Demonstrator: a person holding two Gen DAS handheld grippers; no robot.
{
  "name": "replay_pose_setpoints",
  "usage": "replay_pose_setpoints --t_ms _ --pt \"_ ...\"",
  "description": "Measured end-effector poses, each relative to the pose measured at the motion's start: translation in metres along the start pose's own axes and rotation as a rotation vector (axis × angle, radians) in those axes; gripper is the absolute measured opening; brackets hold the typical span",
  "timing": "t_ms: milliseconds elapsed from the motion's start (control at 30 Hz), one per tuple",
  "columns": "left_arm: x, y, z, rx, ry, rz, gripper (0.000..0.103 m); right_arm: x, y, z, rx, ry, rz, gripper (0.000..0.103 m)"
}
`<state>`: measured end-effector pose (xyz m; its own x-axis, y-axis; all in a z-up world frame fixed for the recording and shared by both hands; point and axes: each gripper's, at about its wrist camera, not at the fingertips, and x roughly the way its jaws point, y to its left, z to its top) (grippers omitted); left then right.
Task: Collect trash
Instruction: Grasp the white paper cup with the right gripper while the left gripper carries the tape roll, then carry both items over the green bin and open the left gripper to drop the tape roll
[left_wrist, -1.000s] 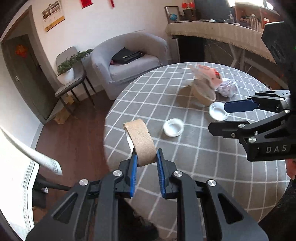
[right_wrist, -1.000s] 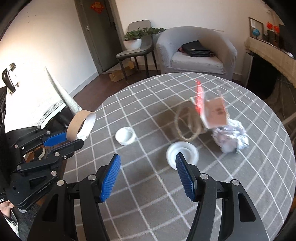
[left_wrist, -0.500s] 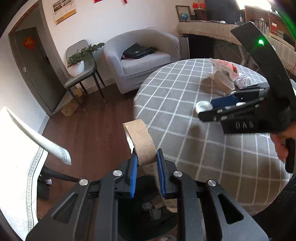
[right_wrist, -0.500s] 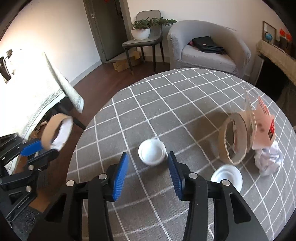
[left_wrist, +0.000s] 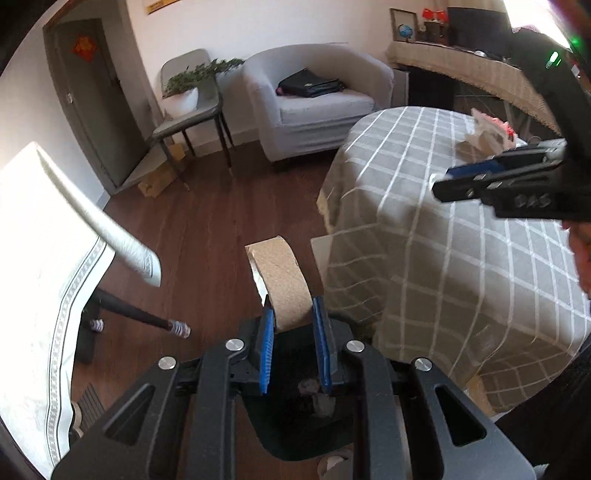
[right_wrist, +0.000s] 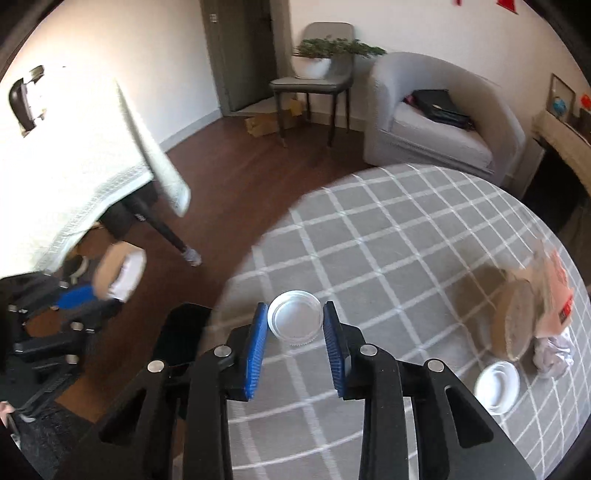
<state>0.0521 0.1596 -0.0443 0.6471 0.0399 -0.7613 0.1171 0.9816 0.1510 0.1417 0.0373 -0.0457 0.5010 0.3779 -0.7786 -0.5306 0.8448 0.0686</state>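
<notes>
Left gripper (left_wrist: 293, 325): blue pads clamped on the lower edge of a brown cardboard tape ring (left_wrist: 280, 273), which stands upright between them over the dark wooden floor (left_wrist: 207, 229), beside the round table with grey checked cloth (left_wrist: 443, 258). A black bin (left_wrist: 295, 432) lies directly below the jaws.

Right gripper (right_wrist: 295, 325): jaws have just been closing around a white round plastic lid (right_wrist: 294, 319) near the table edge; pads sit just beside its rim, contact cannot be confirmed.

Farther along the table: a second white lid (right_wrist: 496, 386), a crumpled white paper ball (right_wrist: 554, 356), a second cardboard ring (right_wrist: 515, 325)
</notes>
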Motion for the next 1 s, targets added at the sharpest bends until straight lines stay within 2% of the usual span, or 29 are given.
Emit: replay_pose_setpoints --t_ms 367,567,1000 --pt "0.018 0.038 -0.032 -0.116 0.079 -0.04 0.022 -0.003 0.051 0.01 -0.06 -0.002 0.08 0.031" --pt "0.031 0.052 -0.047 -0.189 0.125 -0.088 0.022 -0.005 0.076 0.016 -0.078 -0.006 0.119 0.031" --pt "0.081 0.049 -0.089 -0.256 0.293 -0.142 0.022 0.009 0.106 0.022 -0.103 0.032 0.158 0.031"
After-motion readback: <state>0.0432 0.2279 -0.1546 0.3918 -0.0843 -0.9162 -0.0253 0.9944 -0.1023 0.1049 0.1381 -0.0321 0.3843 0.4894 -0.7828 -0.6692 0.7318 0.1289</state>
